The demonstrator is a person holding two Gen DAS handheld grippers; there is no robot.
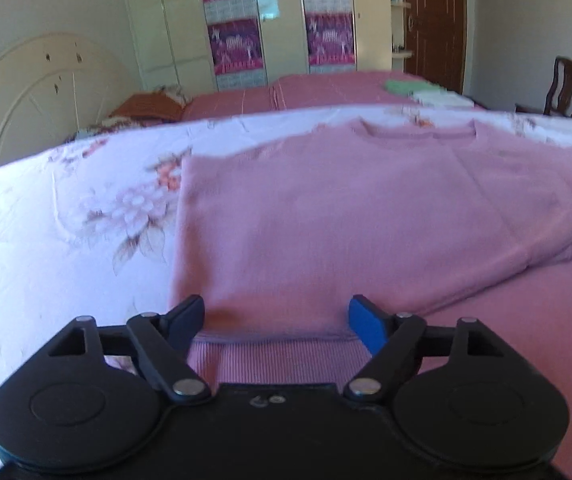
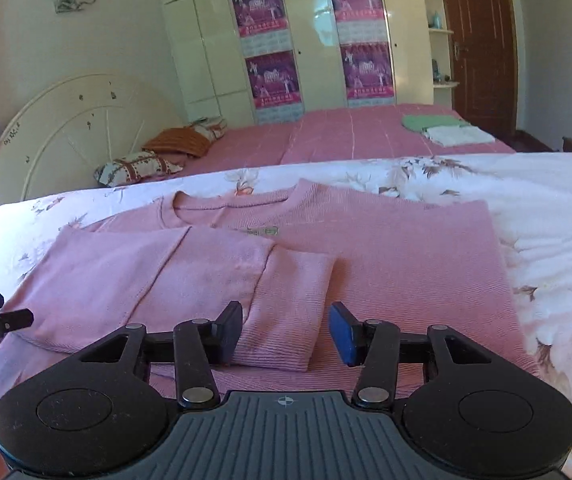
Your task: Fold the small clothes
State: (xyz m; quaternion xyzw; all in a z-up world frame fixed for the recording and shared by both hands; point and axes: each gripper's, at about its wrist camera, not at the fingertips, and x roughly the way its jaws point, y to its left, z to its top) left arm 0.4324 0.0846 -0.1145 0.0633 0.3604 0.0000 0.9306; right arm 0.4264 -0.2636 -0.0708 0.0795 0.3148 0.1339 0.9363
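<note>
A pink knit sweater [image 1: 326, 220] lies flat on a white floral sheet [image 1: 65, 220], neckline away from me. Both sides are folded in over the body. My left gripper [image 1: 277, 316] is open, low over the ribbed hem [image 1: 277, 356] at the sweater's near left corner. In the right wrist view the sweater [image 2: 386, 264] has a sleeve folded across it, ending in a ribbed cuff [image 2: 286, 312]. My right gripper [image 2: 286, 332] is open, its jaws on either side of that cuff. The left gripper's tips [image 2: 1, 316] show at the left edge.
The floral sheet [image 2: 546, 216] covers the near bed. Behind it is a pink bedspread [image 2: 346, 136] with folded green and white clothes [image 2: 442, 128] and pillows [image 2: 153, 156]. A wardrobe [image 2: 306, 40], a round headboard [image 2: 65, 132], a door and a chair [image 1: 566, 88] stand behind.
</note>
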